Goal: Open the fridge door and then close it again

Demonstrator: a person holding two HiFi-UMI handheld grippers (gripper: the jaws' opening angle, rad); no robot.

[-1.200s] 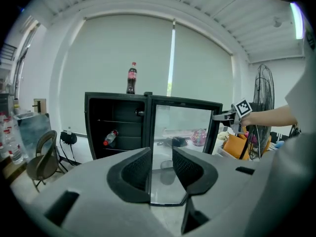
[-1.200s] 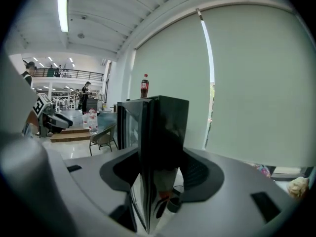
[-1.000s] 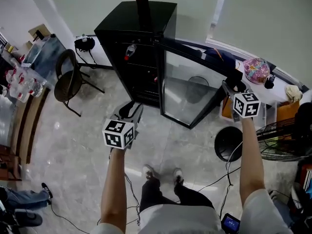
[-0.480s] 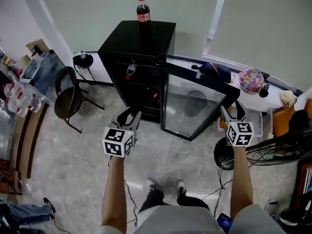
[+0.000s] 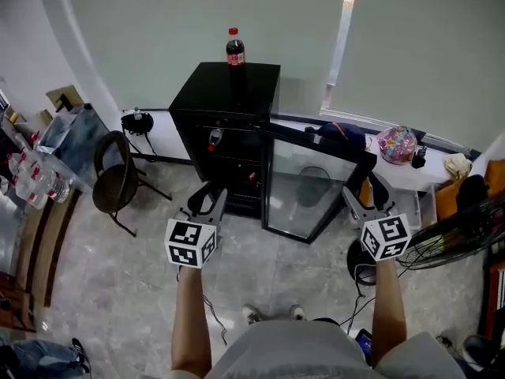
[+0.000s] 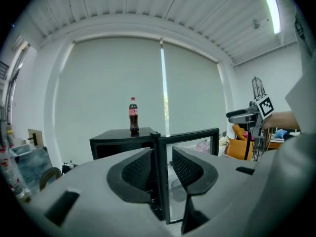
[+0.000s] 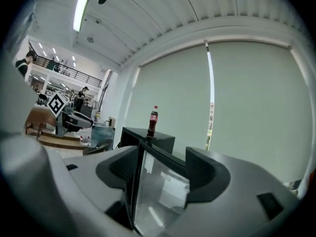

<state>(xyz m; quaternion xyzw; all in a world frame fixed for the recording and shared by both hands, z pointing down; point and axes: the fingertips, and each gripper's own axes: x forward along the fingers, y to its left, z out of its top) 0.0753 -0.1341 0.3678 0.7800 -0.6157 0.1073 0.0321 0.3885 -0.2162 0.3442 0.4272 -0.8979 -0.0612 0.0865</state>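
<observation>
At the far left of the floor (image 5: 102,290), a chair (image 5: 114,181) stands well apart from the work and plays no part in it. The left gripper (image 5: 209,200) is held roughly level, short of the fridge and touching nothing. Its fingers (image 6: 136,169) stand partly apart with only air in the gap, which suggests a standby hand.

The fridge (image 5: 205,93) stands against the wall straight ahead, with a cola bottle (image 5: 234,50) upright on its top. Its glass door (image 5: 304,184) stands swung wide to the right from the hinge at the cabinet's right front corner. The opening step therefore appears done, and closing is not yet done.

The right gripper (image 5: 364,196) hovers near the door's free edge, apart from it. Its fingers (image 7: 121,169) have just been opening and stand wide apart with nothing between them; the door seen through the gap lies beyond. This placement probably keeps the hand ready to push the door shut. A fan (image 5: 461,239) stands at the far right.
</observation>
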